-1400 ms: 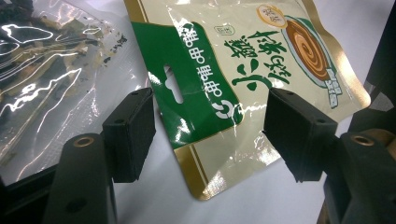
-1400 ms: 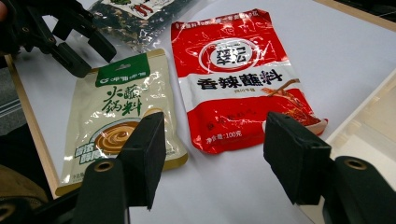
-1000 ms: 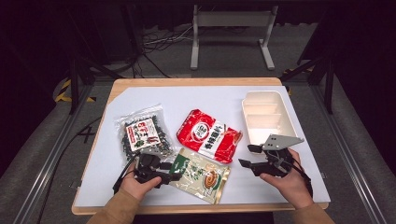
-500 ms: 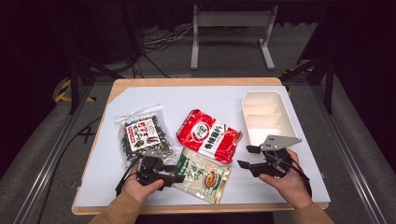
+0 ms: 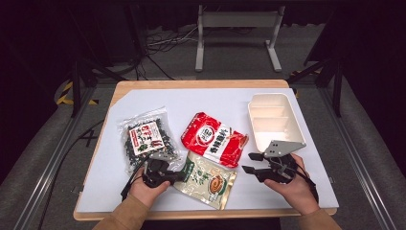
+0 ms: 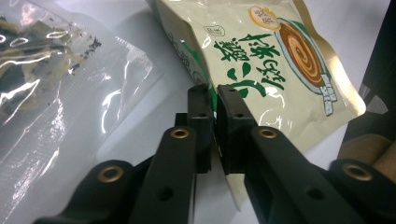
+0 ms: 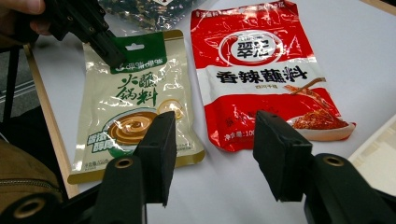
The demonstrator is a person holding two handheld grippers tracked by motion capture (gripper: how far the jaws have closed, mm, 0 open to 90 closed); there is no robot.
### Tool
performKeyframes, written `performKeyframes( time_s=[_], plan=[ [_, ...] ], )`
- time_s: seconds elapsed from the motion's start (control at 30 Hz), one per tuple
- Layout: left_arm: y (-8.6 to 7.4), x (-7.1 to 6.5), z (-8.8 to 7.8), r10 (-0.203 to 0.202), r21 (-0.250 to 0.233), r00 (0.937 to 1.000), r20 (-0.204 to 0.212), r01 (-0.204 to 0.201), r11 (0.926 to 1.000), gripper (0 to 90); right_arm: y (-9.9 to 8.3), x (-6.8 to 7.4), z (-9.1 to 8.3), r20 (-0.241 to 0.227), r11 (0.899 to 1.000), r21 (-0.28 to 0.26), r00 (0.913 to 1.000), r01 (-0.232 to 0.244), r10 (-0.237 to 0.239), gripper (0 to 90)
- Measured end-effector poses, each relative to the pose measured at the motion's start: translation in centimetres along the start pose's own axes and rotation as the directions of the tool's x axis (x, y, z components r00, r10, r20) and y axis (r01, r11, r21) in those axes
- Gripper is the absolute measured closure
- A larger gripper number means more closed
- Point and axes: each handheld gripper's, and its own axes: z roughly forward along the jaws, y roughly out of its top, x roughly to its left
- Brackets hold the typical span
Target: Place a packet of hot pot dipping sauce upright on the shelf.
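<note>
Left gripper (image 6: 214,95) (clamped) on cream pouch (image 6: 280,70)

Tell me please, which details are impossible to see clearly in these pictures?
- Cream pouch: its lower edge runs behind the left gripper in the left gripper view.
- White tray: cut off by the frame edge in the right gripper view.
- Clear bag: label print too small in the high view.

Bright table, dark surroundings, slight glare
</note>
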Motion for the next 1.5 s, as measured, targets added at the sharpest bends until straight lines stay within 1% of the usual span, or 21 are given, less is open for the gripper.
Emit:
performKeyframes(
  time_s=[0.2, 0.33, 0.47, 0.53, 0.57, 0.67, 0.73, 0.8, 0.9, 0.93, 0.97, 1.0, 1.03, 1.07, 1.1, 1.13, 1.2, 1.33, 1.37, 1.47, 1.5],
  plan=[
    [1.0, -0.9, -1.1, 0.042, -0.051, 0.9991, 0.000, -0.042, 0.9978, 89.8, 0.0, 0.1, -0.1, 0.015, 0.999, -0.009, 0.9993, 0.034, -0.034, 53.1],
    [2.0, -2.0, -2.2, 0.102, -0.073, 0.9948, -0.003, -0.102, 0.9921, 89.9, 0.1, 0.1, -0.4, 0.016, 0.999, -0.012, 0.9993, 0.033, -0.032, 54.8],
    [3.1, -3.4, -3.3, 0.180, -0.086, 0.9835, -0.010, -0.181, 0.9798, 89.9, 0.3, 0.1, -0.8, 0.012, 0.999, -0.014, 0.9995, 0.031, -0.030, 55.9],
    [3.6, -4.1, -4.1, 0.227, -0.088, 0.9737, -0.018, -0.228, 0.9697, 89.9, 0.4, 0.1, -1.0, 0.006, 0.999, -0.016, 0.9995, 0.031, -0.031, 56.0],
    [3.6, -4.1, -4.1, 0.227, -0.088, 0.9737, -0.018, -0.228, 0.9697, 90.0, 0.4, 0.1, -1.0, 0.006, 0.999, -0.016, 0.9995, 0.031, -0.031, 56.0],
    [4.3, -5.2, -5.1, 0.284, -0.091, 0.9581, -0.036, -0.286, 0.9537, 90.0, 0.7, 0.2, -1.3, -0.004, 0.999, -0.021, 0.9995, 0.031, -0.031, 56.1],
    [4.7, -5.9, -5.9, 0.328, -0.089, 0.9430, -0.055, -0.332, 0.9391, 90.0, 0.8, 0.4, -1.3, -0.010, 0.999, -0.023, 0.9993, 0.035, -0.035, 55.6],
    [5.0, -6.4, -6.5, 0.355, -0.089, 0.9323, -0.068, -0.360, 0.9286, 90.0, 1.0, 0.6, -1.3, -0.015, 0.999, -0.019, 0.9990, 0.041, -0.041, 55.6],
    [5.5, -7.2, -7.5, 0.407, -0.094, 0.9094, -0.085, -0.414, 0.9053, 90.0, 1.3, 0.9, -1.2, -0.030, 0.998, -0.015, 0.9981, 0.053, -0.054, 55.2],
    [5.7, -7.4, -7.8, 0.418, -0.095, 0.9041, -0.089, -0.425, 0.9000, 90.0, 1.5, 1.1, -1.2, -0.035, 0.998, -0.015, 0.9976, 0.059, -0.060, 54.8],
    [5.7, -7.4, -7.8, 0.418, -0.095, 0.9041, -0.089, -0.425, 0.9000, 90.0, 1.5, 1.1, -1.2, -0.035, 0.998, -0.015, 0.9976, 0.059, -0.060, 54.8],
    [6.0, -7.7, -8.3, 0.441, -0.091, 0.8918, -0.102, -0.450, 0.8887, 90.0, 1.6, 1.2, -1.2, -0.042, 0.998, -0.017, 0.9972, 0.061, -0.062, 54.7],
    [6.0, -7.7, -8.3, 0.441, -0.091, 0.8918, -0.102, -0.450, 0.8887, 90.0, 1.9, 1.4, -1.2, -0.053, 0.997, -0.024, 0.9956, 0.076, -0.077, 54.3],
    [6.3, -8.0, -8.6, 0.468, -0.083, 0.8758, -0.118, -0.478, 0.8743, 90.0, 2.1, 1.6, -1.1, -0.059, 0.996, -0.026, 0.9944, 0.086, -0.087, 54.1],
    [6.3, -8.0, -8.6, 0.468, -0.083, 0.8758, -0.118, -0.478, 0.8743, 90.0, 2.1, 1.6, -1.1, -0.059, 0.996, -0.026, 0.9944, 0.086, -0.087, 54.1],
    [6.4, -8.2, -8.8, 0.479, -0.078, 0.8692, -0.123, -0.490, 0.8685, 90.0, 2.3, 1.7, -1.1, -0.063, 0.995, -0.025, 0.9935, 0.093, -0.094, 54.1],
    [6.6, -8.4, -9.1, 0.502, -0.073, 0.8561, -0.124, -0.512, 0.8559, 90.0, 2.7, 2.0, -1.1, -0.080, 0.994, -0.029, 0.9910, 0.105, -0.107, 52.5],
    [7.0, -8.7, -9.7, 0.556, -0.057, 0.8251, -0.101, -0.563, 0.8247, 90.0, 3.6, 2.5, -0.5, -0.107, 0.990, -0.015, 0.9838, 0.143, -0.144, 51.7],
    [7.1, -8.8, -9.8, 0.565, -0.053, 0.8192, -0.097, -0.571, 0.8189, 90.0, 3.8, 2.5, -0.3, -0.113, 0.989, -0.012, 0.9821, 0.150, -0.150, 51.6],
    [7.2, -9.1, -10.0, 0.582, -0.042, 0.8097, -0.075, -0.586, 0.8094, 90.0, 4.5, 2.9, 0.2, -0.148, 0.987, -0.002, 0.9759, 0.162, -0.160, 49.8],
    [7.2, -9.2, -10.0, 0.591, -0.038, 0.8040, -0.070, -0.594, 0.8038, 90.0, 4.7, 3.0, 0.5, -0.170, 0.986, -0.001, 0.9716, 0.166, -0.164, 48.7]
  ],
)
